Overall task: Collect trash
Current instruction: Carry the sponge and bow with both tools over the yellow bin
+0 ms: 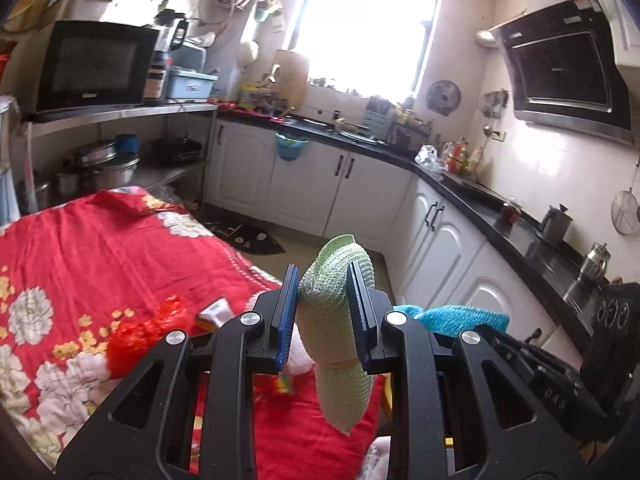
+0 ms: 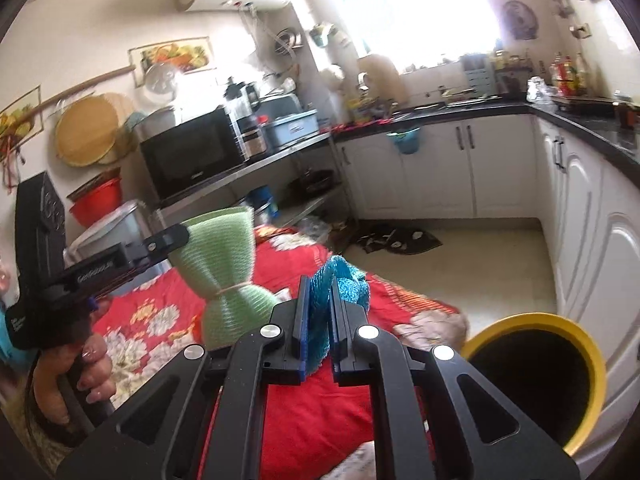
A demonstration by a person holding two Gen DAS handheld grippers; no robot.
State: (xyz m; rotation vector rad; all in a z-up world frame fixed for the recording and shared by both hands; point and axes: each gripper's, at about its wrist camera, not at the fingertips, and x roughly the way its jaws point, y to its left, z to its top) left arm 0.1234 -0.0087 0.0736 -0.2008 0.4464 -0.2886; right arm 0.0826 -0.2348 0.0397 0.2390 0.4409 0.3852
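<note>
Bright window [image 1: 366, 28] over black L-shaped countertop [image 1: 472, 196], white cabinets [image 1: 304, 188], microwave [image 1: 94, 66] on steel shelf, pale floor [image 2: 460, 264].

- A microwave [image 1: 94, 65] sat at ten o'clock on a steel shelf [image 1: 132, 111].
- A range hood [image 1: 568, 68] hung at two o'clock.
- Pots [image 1: 106, 162] stood under the shelf.
- A mat [image 2: 400, 238] lay on the floor.

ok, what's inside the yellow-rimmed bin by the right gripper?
Nothing can be made out inside the round yellow-rimmed bin: its mouth faces the right wrist camera, but the interior is dark, so any trash at the bottom is hidden.
</note>
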